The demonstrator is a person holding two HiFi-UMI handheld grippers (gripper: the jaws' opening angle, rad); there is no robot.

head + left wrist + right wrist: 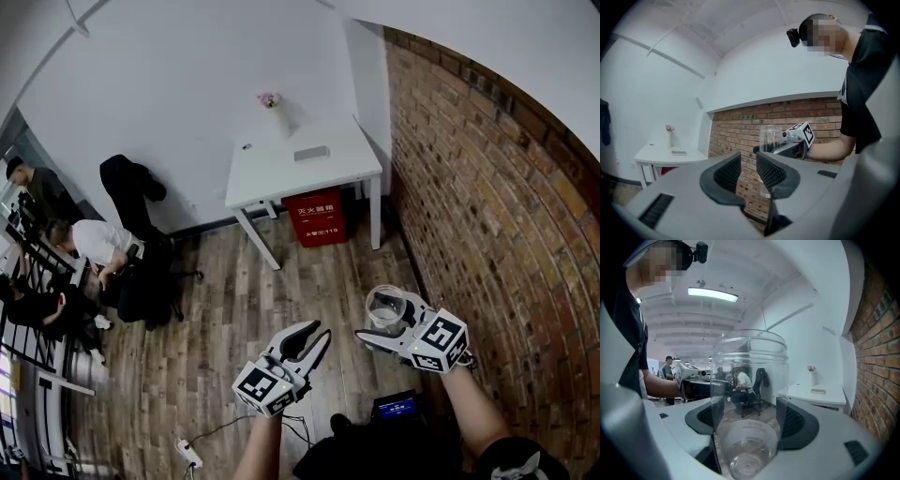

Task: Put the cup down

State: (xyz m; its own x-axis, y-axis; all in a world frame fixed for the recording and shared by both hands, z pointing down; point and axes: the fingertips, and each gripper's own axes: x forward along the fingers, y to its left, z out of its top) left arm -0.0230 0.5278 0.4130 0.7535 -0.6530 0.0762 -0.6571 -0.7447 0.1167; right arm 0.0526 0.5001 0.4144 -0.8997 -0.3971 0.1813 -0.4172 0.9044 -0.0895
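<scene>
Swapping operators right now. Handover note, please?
Left gripper: open, empty, in the air.
Right gripper: shut on the clear plastic cup, upright, above the wood floor beside the brick wall.
Done: cup is gripped.
Left: put it down. The white table ahead looks like the likeliest spot; it is not reached yet.

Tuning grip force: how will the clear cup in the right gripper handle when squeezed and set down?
The clear cup looks thin-walled and empty: probably light, easily crushed. Smooth sides may slip in the right gripper. Tall and narrow, it could tip.
</scene>
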